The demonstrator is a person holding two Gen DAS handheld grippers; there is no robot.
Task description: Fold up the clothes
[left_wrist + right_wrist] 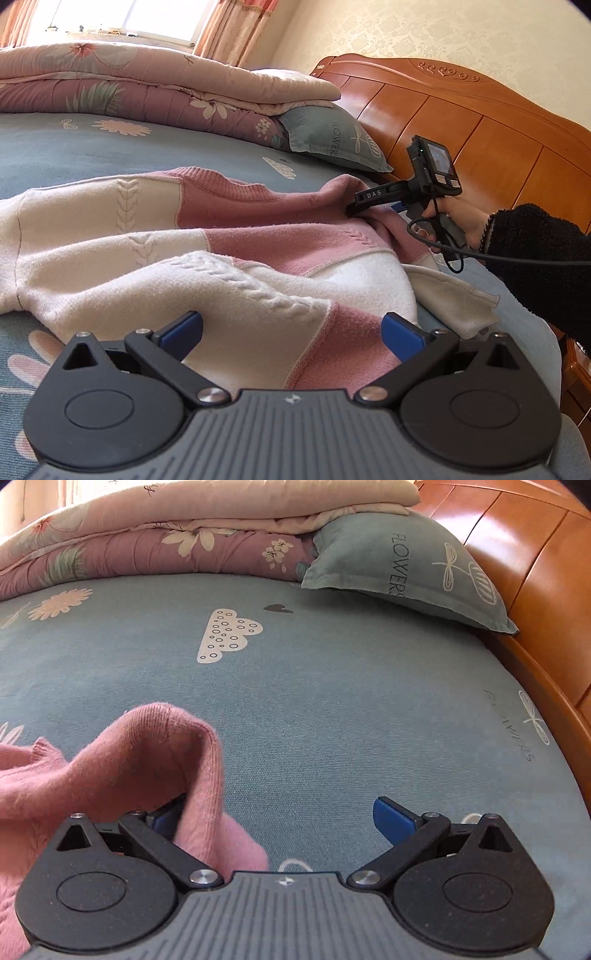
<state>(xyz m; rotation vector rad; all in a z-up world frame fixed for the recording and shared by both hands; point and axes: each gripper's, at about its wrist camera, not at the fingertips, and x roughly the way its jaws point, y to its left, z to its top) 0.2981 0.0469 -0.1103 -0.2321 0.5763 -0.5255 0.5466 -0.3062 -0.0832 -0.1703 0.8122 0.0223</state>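
Your left gripper hangs low over the pink-and-cream knit sweater, its jaws spread wide, the blue pads apart with cream and pink cloth lying between them but nothing pinched. The sweater sprawls rumpled across the blue-green printed bedsheet.

Your right gripper also has its jaws wide apart; a raised pink fold of the sweater drapes over the left finger, hiding most of that pad, while the right pad sits clear above bare sheet. A grey-green pillow lies by the wooden headboard.
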